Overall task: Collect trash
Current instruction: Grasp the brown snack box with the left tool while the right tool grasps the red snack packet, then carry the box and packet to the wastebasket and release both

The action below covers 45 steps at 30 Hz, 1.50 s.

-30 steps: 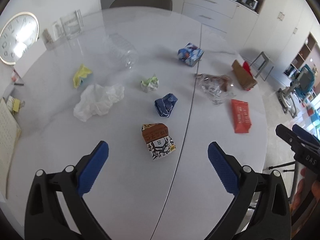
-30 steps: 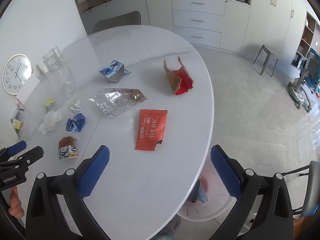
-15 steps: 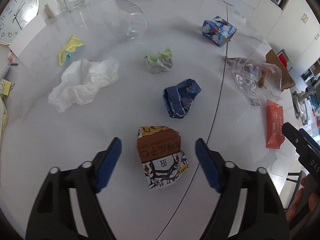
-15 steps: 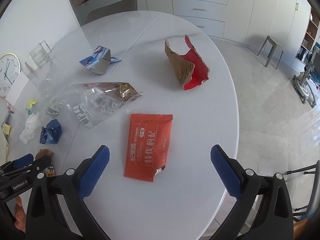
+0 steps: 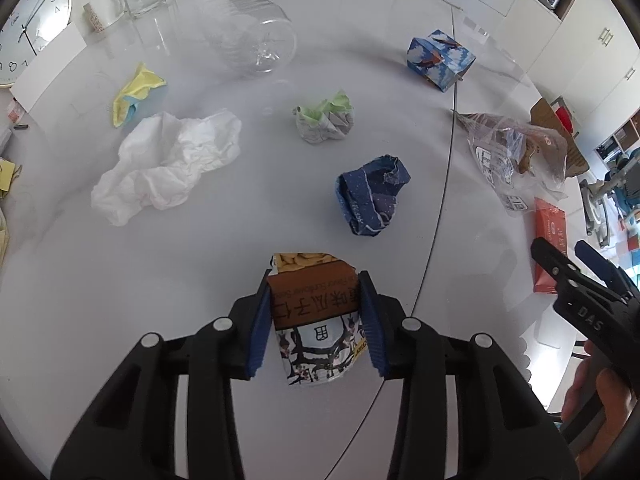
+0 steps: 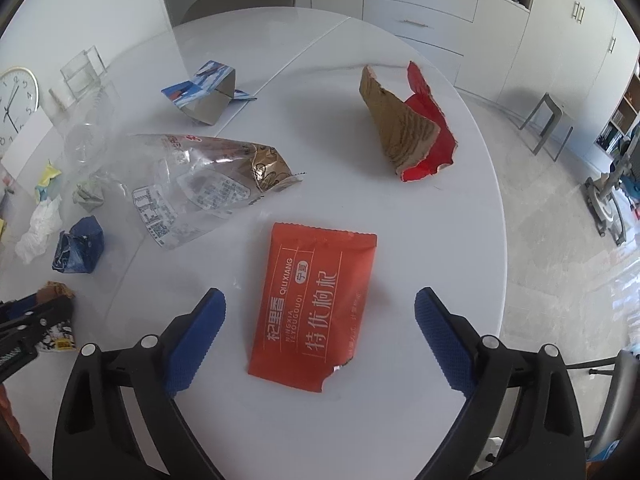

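A crumpled brown and white snack packet (image 5: 316,320) lies on the white table (image 5: 200,280). My left gripper (image 5: 315,288) points down over it, jaws closing, both blue pads against the packet's sides. The right wrist view shows that gripper (image 6: 24,320) at the far left, on the packet (image 6: 56,292). A flat red snack pouch (image 6: 320,264) lies near the table's front edge. My right gripper (image 6: 320,300) straddles it, jaws wide and just starting to close, pads clear of the pouch. In the left wrist view the right gripper (image 5: 560,246) shows at the right edge.
More trash lies on the table: a blue crumpled wrapper (image 5: 370,196), a green-grey wad (image 5: 326,120), white tissue (image 5: 168,164), yellow paper (image 5: 134,92), a blue carton (image 5: 440,58), a clear plastic bag (image 6: 192,188) and torn red cardboard (image 6: 408,136). A glass jar (image 5: 256,44) lies on its side.
Both grippers came down toward the table. The left jaws went from wide open to closed against the brown packet. The right gripper moved over the red pouch, jaws slightly narrower.
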Available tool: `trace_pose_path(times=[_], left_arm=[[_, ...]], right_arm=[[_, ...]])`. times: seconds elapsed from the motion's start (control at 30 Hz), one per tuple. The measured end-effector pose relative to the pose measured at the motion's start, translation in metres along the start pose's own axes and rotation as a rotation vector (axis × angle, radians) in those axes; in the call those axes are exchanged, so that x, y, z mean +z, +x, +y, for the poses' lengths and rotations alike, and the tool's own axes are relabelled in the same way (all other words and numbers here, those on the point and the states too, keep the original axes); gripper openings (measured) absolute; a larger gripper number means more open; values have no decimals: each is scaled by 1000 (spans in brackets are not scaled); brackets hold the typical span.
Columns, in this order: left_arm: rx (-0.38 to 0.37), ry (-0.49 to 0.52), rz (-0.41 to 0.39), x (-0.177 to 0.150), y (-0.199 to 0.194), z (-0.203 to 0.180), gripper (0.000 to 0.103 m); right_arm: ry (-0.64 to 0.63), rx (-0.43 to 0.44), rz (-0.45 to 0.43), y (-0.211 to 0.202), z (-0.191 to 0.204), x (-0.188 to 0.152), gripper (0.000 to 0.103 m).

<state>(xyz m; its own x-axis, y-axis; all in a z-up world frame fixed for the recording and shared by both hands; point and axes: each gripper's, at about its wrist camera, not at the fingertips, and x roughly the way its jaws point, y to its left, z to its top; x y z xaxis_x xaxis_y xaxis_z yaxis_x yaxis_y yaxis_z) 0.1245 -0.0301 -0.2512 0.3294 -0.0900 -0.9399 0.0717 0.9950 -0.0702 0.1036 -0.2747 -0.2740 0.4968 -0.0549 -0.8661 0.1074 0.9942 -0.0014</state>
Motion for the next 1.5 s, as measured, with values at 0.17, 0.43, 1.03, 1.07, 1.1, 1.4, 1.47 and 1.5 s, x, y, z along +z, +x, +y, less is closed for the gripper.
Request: trace_pose_path(times=[0.17,0.43,1.03,1.07,1.1,1.4,1.47,1.5], left_arm=[[28,24,-31,2,-18,4,39],[8,52,-78,-1,-53,-2,39],[-204,355,-146,-41,-127,-123,40],[-224,377,-144,-46,-128,-135,40],[-236,391,-143,-50,-128,-143,40],[-334,511,-111,-76,-126,-221,40],[-345,538,-100,-79,-122,-235,40],[-347,556,-92,-81,-119,-245,40]], right_arm=[[-16,1,-7,1,1,0,78],[38,49,-13,-10,-19,-4,43],[207,1,-177,-164,-102,-65,43],[215,-20,-181,-172,-110,-72,43],[216,-31,-182,-176,-115,-77,43],[299,-114,-184,-201,-172,-114,44],[311,-120,-184,-202,-180,-118,44],[317,-126,-185,-202,-186,-120,44]])
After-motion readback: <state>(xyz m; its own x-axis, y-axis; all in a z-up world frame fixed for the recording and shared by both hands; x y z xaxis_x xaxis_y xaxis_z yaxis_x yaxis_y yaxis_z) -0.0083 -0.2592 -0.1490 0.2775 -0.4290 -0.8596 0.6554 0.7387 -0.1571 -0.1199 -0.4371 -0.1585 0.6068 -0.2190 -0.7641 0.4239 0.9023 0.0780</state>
